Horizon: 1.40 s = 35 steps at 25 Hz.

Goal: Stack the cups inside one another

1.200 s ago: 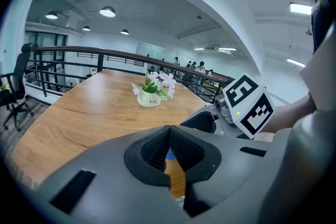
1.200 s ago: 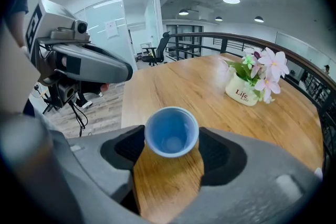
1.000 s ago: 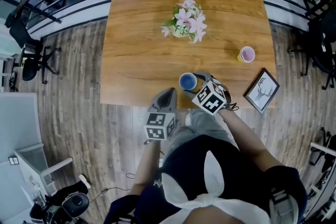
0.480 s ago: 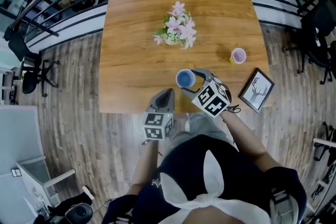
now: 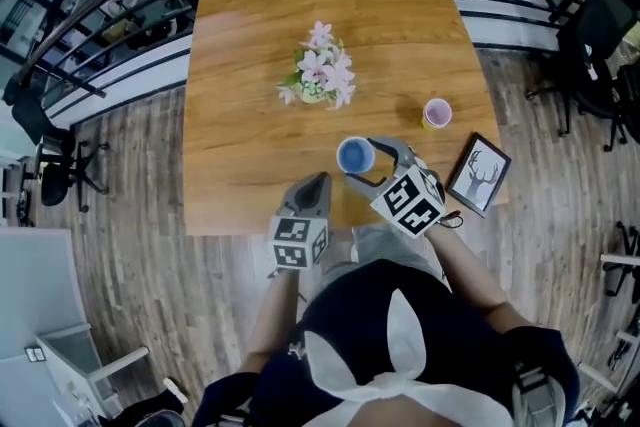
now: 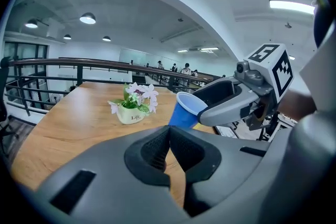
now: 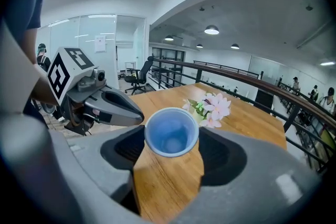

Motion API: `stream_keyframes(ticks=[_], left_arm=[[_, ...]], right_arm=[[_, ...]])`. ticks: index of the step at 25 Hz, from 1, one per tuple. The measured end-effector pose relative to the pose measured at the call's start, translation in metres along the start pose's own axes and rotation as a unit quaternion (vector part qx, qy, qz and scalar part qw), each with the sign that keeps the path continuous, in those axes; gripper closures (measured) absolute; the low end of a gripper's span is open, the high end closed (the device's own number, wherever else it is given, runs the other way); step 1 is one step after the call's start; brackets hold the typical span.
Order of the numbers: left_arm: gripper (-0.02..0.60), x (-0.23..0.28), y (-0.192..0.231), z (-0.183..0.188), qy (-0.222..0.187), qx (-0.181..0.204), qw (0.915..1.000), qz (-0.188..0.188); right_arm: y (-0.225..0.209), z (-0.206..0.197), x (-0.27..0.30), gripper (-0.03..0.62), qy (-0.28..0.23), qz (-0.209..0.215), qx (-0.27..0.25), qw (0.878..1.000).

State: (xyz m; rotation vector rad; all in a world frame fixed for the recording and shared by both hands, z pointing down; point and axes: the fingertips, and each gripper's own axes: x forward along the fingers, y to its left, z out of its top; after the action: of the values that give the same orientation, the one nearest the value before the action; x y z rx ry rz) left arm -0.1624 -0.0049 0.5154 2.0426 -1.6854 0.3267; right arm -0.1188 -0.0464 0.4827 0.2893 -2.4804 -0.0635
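A blue cup (image 5: 356,156) hangs above the near part of the wooden table (image 5: 240,135), tilted, with my right gripper (image 5: 363,162) shut on it. In the right gripper view the blue cup (image 7: 171,131) sits between the two pads, its mouth facing the camera and nothing inside. A pink cup (image 5: 436,112) stands upright on the table to the right, apart from both grippers. My left gripper (image 5: 317,185) hovers at the table's near edge, left of the blue cup (image 6: 186,111). Its pads meet with nothing between them.
A small pot of pink flowers (image 5: 318,80) stands in the table's middle, beyond the blue cup. A framed deer picture (image 5: 478,175) lies at the near right corner. Railings run behind the table, with office chairs on the wooden floor at both sides.
The right gripper has lifted the blue cup up off the table. The left gripper has crept a little forward and up. The pink cup has stayed put.
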Motion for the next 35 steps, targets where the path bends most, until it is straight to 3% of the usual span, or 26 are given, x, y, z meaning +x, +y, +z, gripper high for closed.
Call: stream_keyframes(ticks=[20,35], left_arm=[[0.565,0.041,-0.036,0.017,0.006,0.036,0.9972,-0.065],[0.565,0.075,-0.052,0.033,0.007,0.054,0.9927,-0.107]], right_arm=[[-0.042,-0.04,-0.039,0.276,0.014,-0.074,0.05,0.996],[-0.097,-0.062,-0.067,0.276,0.019,-0.142,0.086,0.986]])
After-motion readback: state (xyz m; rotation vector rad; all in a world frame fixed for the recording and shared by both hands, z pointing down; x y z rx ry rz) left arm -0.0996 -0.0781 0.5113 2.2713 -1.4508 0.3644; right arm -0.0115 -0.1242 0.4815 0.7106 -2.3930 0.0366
